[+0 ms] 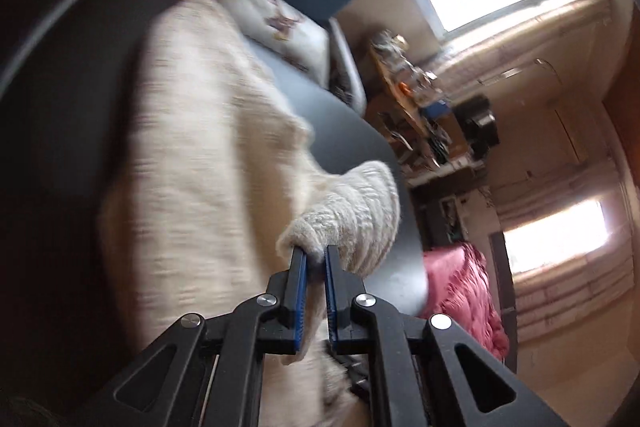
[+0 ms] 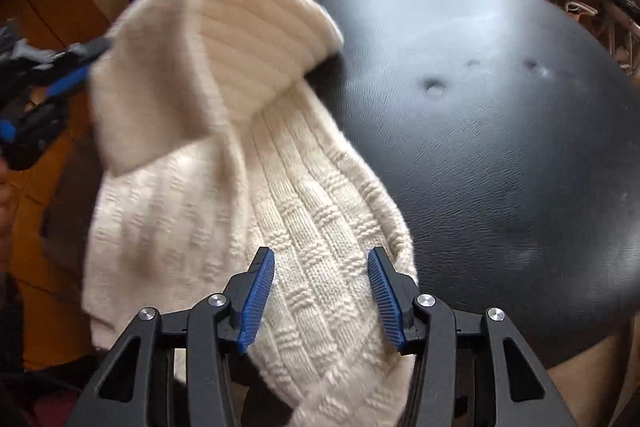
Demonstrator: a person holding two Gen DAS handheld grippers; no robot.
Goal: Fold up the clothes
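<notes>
The left claw [image 1: 315, 254] is clamped on a bunched edge of one cream knit sweater [image 1: 192, 163], its blue pads pressed close on the wool. From the right wrist view this claw [image 2: 86, 61] holds the sweater's ribbed hem lifted and turned back at the left. The right claw [image 2: 321, 259] stands apart, its two pads hovering over the patterned knit [image 2: 312, 227] with nothing between them gripped. The sweater lies on the left part of one round black worktop [image 2: 500, 131], partly hanging over its near edge. Beyond it sit one patterned cushion [image 1: 276, 23] and one pink cloth [image 1: 464, 291].
</notes>
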